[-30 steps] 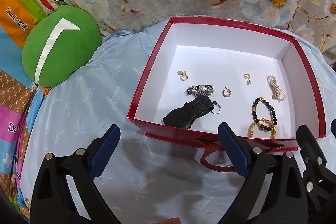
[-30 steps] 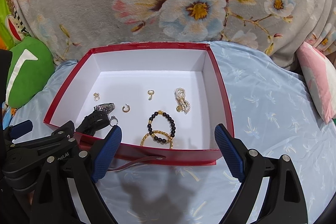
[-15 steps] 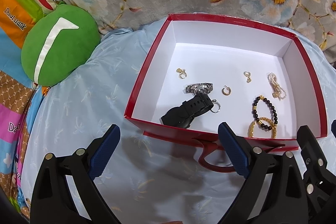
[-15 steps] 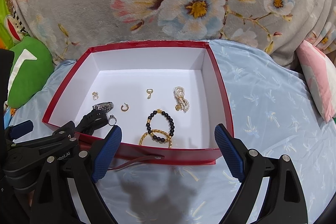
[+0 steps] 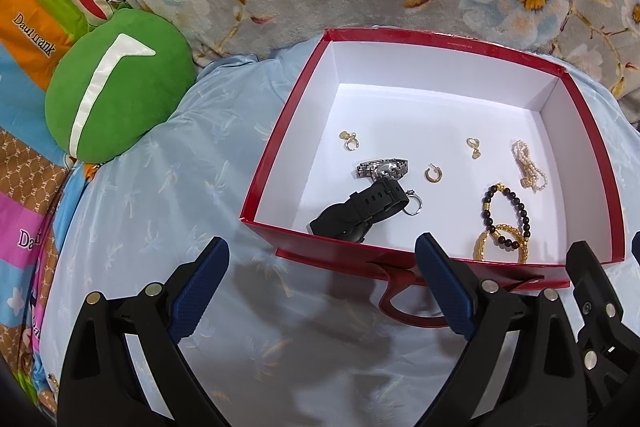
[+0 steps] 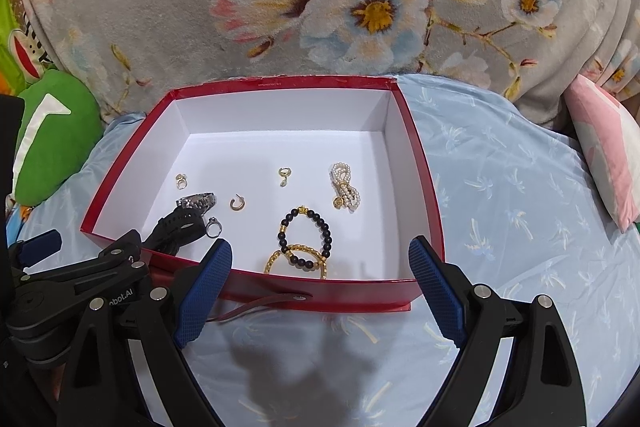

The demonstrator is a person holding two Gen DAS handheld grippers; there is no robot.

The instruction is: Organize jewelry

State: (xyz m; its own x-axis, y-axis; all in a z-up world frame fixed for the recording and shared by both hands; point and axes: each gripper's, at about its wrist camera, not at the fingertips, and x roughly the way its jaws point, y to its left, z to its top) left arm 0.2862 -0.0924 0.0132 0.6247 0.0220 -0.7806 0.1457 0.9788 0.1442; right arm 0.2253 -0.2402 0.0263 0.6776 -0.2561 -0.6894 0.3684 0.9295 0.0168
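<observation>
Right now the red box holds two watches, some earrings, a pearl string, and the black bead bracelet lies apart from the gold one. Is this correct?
Not fully. In the right wrist view the black bead bracelet overlaps the gold bracelet; they are not apart. The rest of your statement about the red box is correct.

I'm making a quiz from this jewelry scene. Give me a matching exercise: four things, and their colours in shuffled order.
Things:
1. box
2. watch strap
3. cushion
4. pearl strand

Colours:
A. green
B. white
C. red
D. black

Pairs: 1-C, 2-D, 3-A, 4-B
</observation>
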